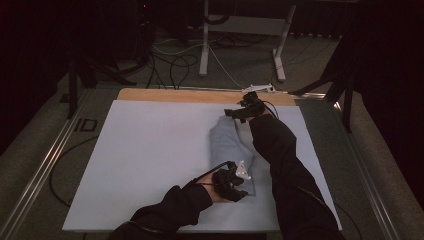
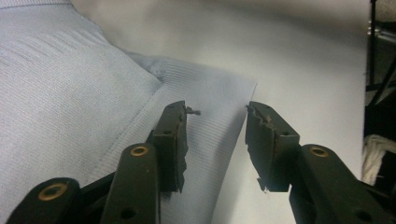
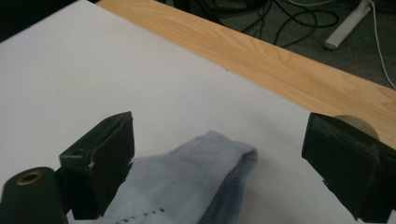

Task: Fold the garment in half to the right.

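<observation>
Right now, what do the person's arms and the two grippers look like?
Both forearms wear dark long sleeves. The left gripper and right gripper are black, each with two blocky jaws on arms set with brass-coloured rivets. The left gripper's pads look chipped at the edges. It carries a pale three-cornered plate, and a black cable trails from it.

A pale blue ribbed knit garment [image 1: 231, 145] lies folded into a long strip, flat on the white tabletop [image 1: 150, 150], right of centre, toward its far edge.

Ribbed pale-blue cloth garment [image 2: 70, 84], matt.
</observation>
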{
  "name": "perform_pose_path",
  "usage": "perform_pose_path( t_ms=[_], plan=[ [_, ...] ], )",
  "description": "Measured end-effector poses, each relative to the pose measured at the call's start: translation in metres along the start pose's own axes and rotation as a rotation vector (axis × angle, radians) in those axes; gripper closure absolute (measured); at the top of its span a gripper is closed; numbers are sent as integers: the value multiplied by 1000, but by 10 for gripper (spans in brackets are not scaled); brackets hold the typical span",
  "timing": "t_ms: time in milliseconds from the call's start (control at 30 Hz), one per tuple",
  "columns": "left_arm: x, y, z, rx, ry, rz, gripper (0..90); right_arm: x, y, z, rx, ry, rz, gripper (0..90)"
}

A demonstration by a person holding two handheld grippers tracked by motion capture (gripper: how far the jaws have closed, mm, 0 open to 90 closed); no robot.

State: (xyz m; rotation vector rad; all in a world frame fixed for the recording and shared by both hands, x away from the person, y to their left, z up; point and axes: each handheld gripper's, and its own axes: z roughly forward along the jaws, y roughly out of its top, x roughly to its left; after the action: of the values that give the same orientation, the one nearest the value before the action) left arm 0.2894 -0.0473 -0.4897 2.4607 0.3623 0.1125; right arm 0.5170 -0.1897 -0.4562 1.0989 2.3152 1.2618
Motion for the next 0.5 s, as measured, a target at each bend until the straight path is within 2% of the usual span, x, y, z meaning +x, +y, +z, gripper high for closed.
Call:
perform_pose_path(
  t_ms=[33, 167, 200, 233, 267, 333, 400, 467, 500],
  plan=[
    [0, 1, -1, 0, 2, 10, 567, 0, 1, -2, -1, 2, -1, 95],
    [-1, 1, -5, -19, 5, 6, 497, 1, 2, -6, -2, 12, -10, 96],
    [-1, 1, -6, -23, 6, 7, 446, 1, 2, -7, -6, 22, -7, 95],
    [-1, 1, -8, -26, 4, 9, 446, 1, 2, -7, -6, 22, -7, 95],
    [0, 1, -11, -28, -1, 14, 409, 2, 2, -7, 0, 29, -13, 95],
    [0, 0, -13, -41, -6, 2, 376, 4, 1, -8, 1, 28, -17, 95],
    [3, -1, -17, -50, -14, -13, 298, 6, 1, -8, 7, 31, -19, 95],
    [4, -3, -22, -71, -36, -10, 204, 8, 0, -9, 10, 37, -28, 95],
    [5, -4, -25, -72, -31, -15, 188, 10, 0, -10, 9, 36, -25, 95]
  ],
)
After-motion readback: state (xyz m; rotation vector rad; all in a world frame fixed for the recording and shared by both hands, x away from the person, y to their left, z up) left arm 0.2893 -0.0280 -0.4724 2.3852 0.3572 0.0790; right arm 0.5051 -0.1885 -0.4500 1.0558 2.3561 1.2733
